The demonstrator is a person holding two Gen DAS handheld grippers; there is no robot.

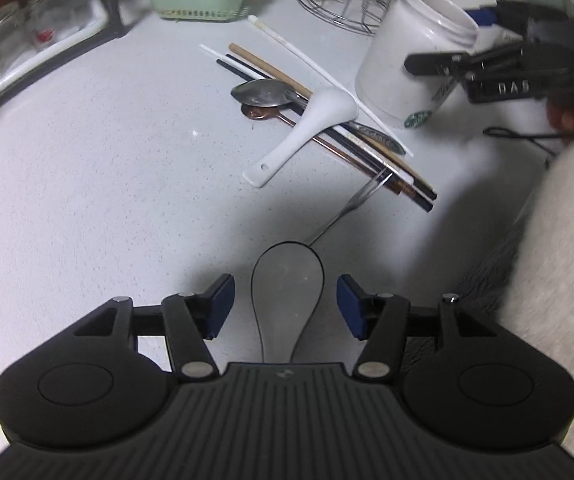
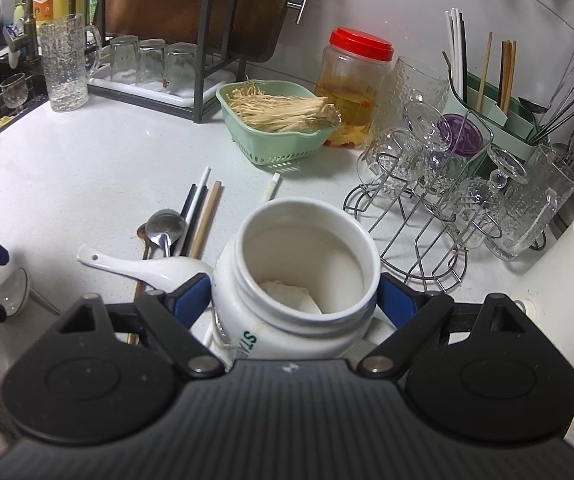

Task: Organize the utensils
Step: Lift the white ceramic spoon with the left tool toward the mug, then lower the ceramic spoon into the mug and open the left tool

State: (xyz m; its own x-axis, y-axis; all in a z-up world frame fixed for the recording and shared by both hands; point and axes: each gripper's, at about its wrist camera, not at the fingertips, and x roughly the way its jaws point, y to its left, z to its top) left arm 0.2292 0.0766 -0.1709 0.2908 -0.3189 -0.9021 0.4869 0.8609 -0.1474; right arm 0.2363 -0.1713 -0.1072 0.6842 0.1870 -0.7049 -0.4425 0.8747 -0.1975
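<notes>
Jar (image 2: 295, 280), white and open-mouthed, sits clamped between the right gripper (image 2: 295, 300) pads; it needs holding steady and tilted toward the utensil pile (image 1: 327, 128) ahead of the left gripper (image 1: 286, 306). That gripper stands wide, pads clear of the grey spoon (image 1: 287, 296) lying between them, so centring before closing seems advisable. Spoon handle runs hidden beneath the gripper body, and the thin fork (image 1: 351, 204) beyond is hard to make out.

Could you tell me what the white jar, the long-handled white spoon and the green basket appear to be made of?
White jar: probably glazed ceramic, going by its thick rim and soft sheen, though moulded plastic is possible.
White spoon: likely glazed porcelain, smooth, glossy and thick-walled, with a hanging hole in the handle.
Green basket: plastic, matte pastel with moulded slots along its base.
</notes>
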